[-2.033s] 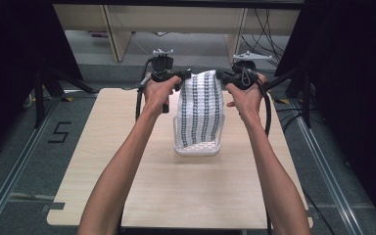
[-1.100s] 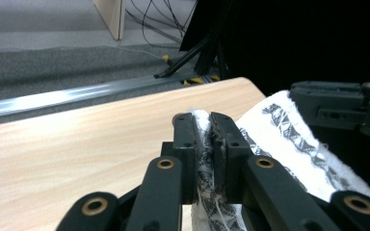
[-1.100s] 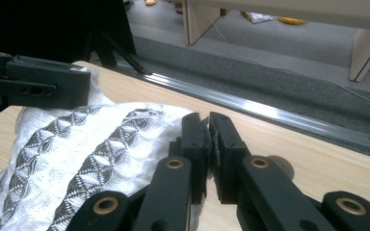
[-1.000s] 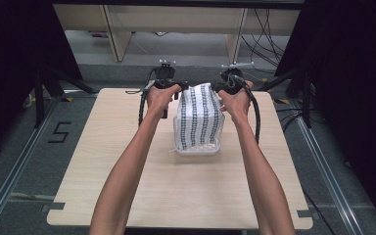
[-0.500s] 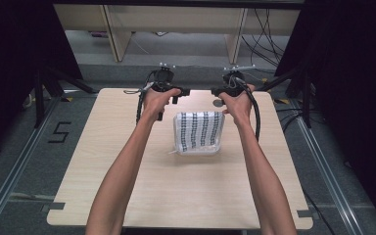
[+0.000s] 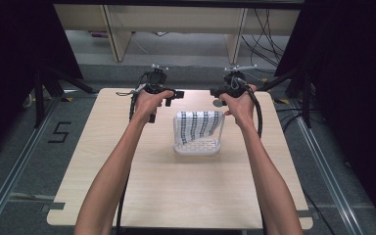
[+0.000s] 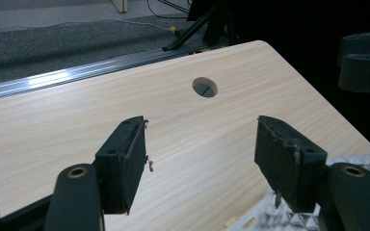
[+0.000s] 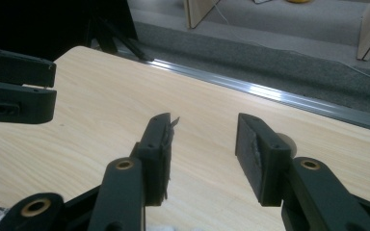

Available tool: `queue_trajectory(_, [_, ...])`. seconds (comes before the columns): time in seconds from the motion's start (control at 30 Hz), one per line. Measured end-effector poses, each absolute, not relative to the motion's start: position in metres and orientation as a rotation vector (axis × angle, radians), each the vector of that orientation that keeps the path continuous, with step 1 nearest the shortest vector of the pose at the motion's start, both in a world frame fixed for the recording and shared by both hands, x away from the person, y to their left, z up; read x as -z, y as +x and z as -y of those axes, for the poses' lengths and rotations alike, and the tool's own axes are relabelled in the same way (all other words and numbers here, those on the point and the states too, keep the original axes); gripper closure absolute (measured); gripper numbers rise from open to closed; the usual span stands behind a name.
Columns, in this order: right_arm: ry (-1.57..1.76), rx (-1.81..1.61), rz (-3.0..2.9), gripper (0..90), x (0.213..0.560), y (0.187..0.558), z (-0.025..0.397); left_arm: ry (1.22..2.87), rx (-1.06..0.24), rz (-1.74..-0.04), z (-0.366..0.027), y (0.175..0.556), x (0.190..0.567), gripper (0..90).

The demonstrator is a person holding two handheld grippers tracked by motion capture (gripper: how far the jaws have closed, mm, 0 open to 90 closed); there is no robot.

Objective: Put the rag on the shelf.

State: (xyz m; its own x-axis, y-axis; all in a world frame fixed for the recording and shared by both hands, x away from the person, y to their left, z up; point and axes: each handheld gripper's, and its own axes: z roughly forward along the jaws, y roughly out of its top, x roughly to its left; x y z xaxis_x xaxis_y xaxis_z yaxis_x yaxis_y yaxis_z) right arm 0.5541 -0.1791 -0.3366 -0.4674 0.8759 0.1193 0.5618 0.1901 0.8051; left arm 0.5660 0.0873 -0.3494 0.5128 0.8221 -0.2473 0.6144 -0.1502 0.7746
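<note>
Item: white cloth with black patterned stripes (image 6: 198,131), folded at mid pale wooden table (image 6: 176,196) | left gripper (image 6: 174,95) jaws apart, empty, above cloth's far-left corner; right gripper (image 6: 215,91) likewise at far-right | cloth between, slightly nearer the person

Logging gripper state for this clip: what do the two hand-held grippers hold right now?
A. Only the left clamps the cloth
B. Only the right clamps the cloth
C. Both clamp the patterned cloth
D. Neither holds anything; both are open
D: the left hand-held gripper and the right hand-held gripper both show spread jaws with bare table between them, while the cloth lies on the table.
</note>
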Motion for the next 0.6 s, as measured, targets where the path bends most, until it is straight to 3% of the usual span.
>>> queue_trajectory(0.6, [1.279,-1.215,-2.152,52.8,0.328,0.538,0.179,1.857,-0.297,-1.156,-0.106,0.542,0.339,33.0])
